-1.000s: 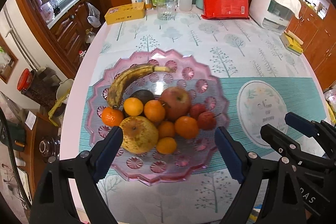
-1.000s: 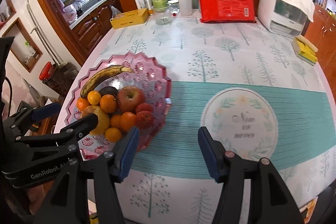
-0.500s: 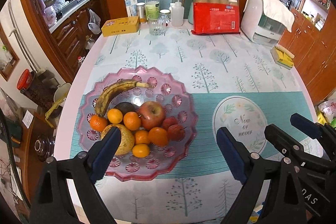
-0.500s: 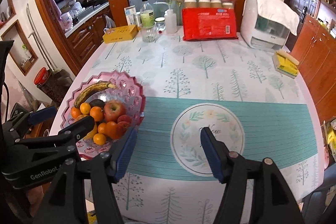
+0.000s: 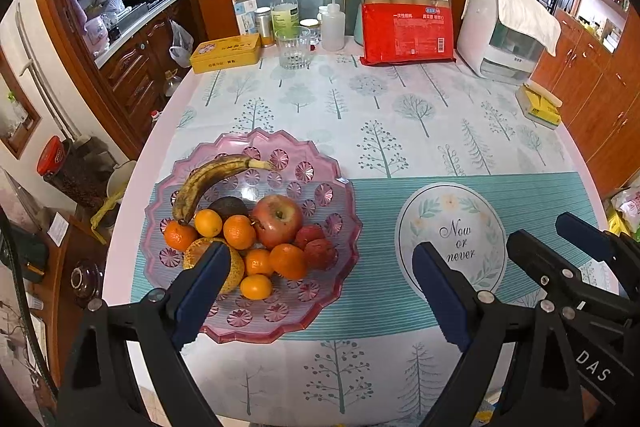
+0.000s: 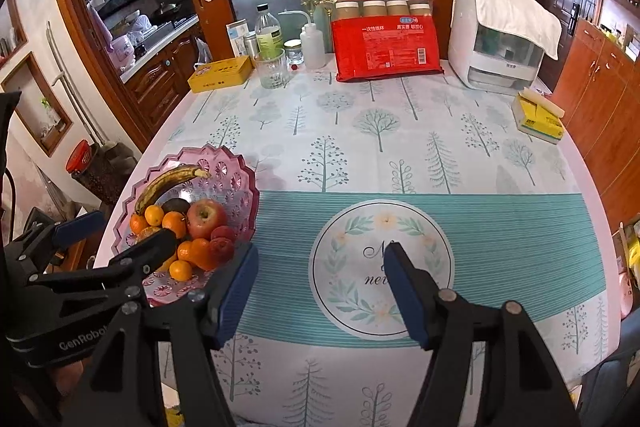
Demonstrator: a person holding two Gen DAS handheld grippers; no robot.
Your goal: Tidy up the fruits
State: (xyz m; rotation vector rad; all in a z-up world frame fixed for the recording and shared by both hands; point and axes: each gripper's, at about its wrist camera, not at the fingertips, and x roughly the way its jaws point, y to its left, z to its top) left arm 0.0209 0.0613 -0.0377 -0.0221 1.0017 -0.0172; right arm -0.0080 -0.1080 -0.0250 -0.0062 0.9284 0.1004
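We see a pink translucent plate [image 5: 320, 163] with a scalloped rim and pressed star-like rosettes sitting on the near left part of the table [image 5: 400, 99], which is covered in a smooth cloth printed with pale trees and a ribbed teal band. All the fruit lies heaped on that plate: a long curved banana [image 5: 212, 179] with brown-speckled skin arches along the far side, a round red apple [image 5: 278, 221] sits in the middle, a dark avocado [image 5: 228, 207] is tucked behind it, and small glossy oranges [image 5: 240, 231] cluster around a rough-skinned yellow pear [image 5: 236, 269] and two dull red fruits. Our left gripper [image 5: 320, 291] hangs above the plate's near edge with its blue padded jaws spread wide and nothing between them. Our right gripper [image 6: 320, 285] hovers over the round printed emblem [image 6: 360, 227] beside the plate; its jaws have just been opening and are likewise empty.
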